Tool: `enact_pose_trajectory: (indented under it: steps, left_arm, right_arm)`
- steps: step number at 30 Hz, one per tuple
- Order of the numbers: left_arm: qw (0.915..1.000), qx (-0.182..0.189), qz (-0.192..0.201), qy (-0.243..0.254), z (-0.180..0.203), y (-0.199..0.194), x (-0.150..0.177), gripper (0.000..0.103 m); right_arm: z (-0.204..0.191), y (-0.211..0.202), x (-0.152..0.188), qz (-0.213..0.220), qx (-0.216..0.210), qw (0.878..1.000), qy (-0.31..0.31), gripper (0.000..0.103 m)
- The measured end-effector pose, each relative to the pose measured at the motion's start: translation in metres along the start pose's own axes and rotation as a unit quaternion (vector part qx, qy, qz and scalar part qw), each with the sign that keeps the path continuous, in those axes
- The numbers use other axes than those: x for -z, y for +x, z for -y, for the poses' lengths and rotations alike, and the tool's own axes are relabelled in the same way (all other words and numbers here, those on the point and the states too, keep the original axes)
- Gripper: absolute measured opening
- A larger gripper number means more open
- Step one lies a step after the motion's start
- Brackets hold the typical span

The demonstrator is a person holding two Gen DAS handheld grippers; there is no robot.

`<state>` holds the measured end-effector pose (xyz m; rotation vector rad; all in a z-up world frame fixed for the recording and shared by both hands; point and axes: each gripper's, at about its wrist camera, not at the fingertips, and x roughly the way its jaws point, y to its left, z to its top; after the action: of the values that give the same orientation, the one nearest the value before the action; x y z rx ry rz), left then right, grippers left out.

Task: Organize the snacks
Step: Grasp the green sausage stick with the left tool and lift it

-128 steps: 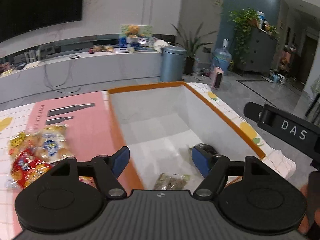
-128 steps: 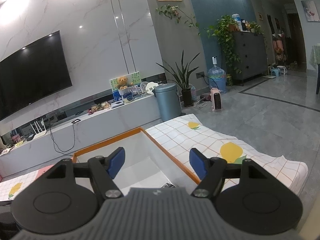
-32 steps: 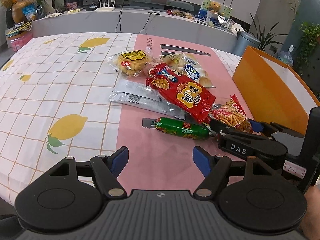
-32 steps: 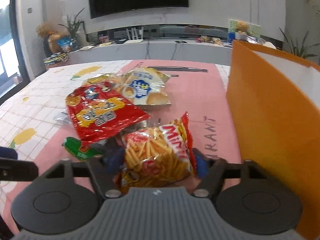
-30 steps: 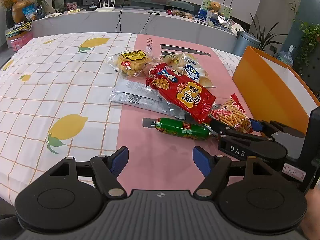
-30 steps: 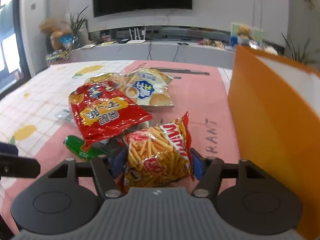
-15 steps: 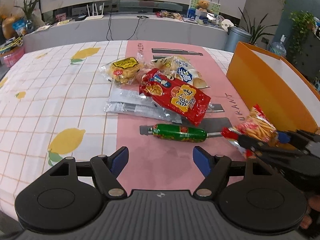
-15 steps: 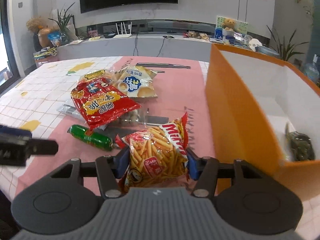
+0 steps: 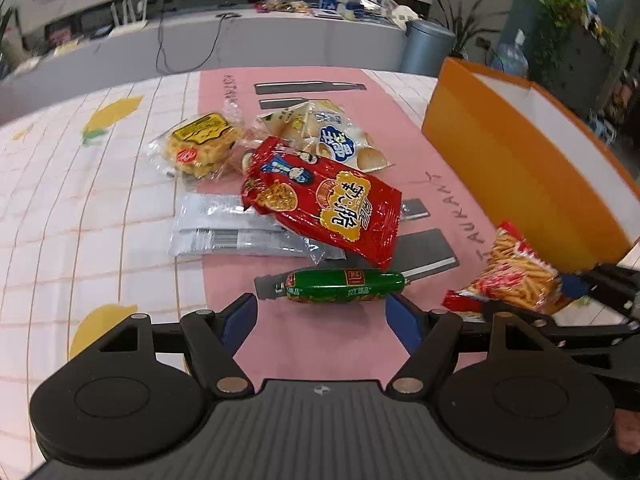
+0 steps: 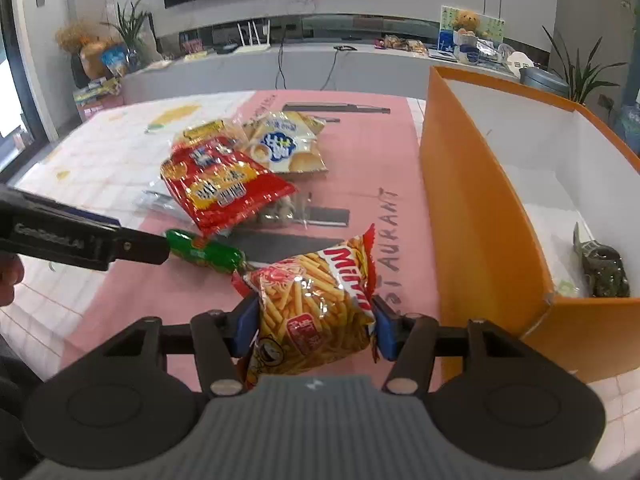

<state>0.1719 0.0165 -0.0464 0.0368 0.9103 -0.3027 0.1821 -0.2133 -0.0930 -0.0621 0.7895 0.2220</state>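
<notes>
My right gripper (image 10: 312, 326) is shut on a red and yellow fries snack bag (image 10: 316, 304) and holds it above the pink mat, left of the orange box (image 10: 480, 216). The bag also shows in the left wrist view (image 9: 516, 276). My left gripper (image 9: 322, 320) is open and empty, just short of a green sausage pack (image 9: 344, 286). Behind it lie a red chip bag (image 9: 332, 204), a silver pack (image 9: 224, 232), a yellow cookie pack (image 9: 196, 146) and a white and blue pack (image 9: 336, 140).
The orange box (image 9: 520, 152) stands at the right with white inner walls and a dark green packet (image 10: 604, 268) inside. The table has a pink mat (image 9: 320, 344) and a lemon-print cloth (image 9: 80, 208). A TV shelf runs along the back.
My right gripper has lifted the fries bag off the mat and moved it toward the box. My left gripper has moved closer to the green sausage pack, still open.
</notes>
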Motion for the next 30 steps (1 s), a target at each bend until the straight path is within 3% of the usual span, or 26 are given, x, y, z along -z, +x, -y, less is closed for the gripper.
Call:
enact_pose_trajectory:
  steps: [7, 11, 17, 24, 30]
  left_arm:
    - [0.9951, 0.006, 0.036, 0.091, 0.015, 0.003, -0.004, 0.085]
    - [0.9938, 0.014, 0.037, 0.104, 0.020, 0.008, -0.012, 0.085]
    - [0.9883, -0.006, 0.010, 0.152, 0.032, 0.029, -0.009, 0.083]
    - [0.9874, -0.021, 0.004, 0.157, 0.034, 0.040, -0.003, 0.078]
    - [0.9862, -0.059, 0.011, 0.154, 0.040, 0.049, 0.000, 0.074]
  right_arm:
    - [0.008, 0.010, 0.004, -0.027, 0.003, 1.000, 0.016, 0.056]
    - [0.006, 0.013, 0.003, -0.026, 0.006, 1.000, 0.012, 0.057]
    - [0.007, 0.014, 0.003, -0.027, 0.006, 1.000, 0.012, 0.057]
    - [0.002, 0.013, 0.004, -0.024, 0.005, 1.000, 0.000, 0.058]
    - [0.004, 0.013, 0.004, -0.024, 0.009, 1.000, 0.012, 0.058]
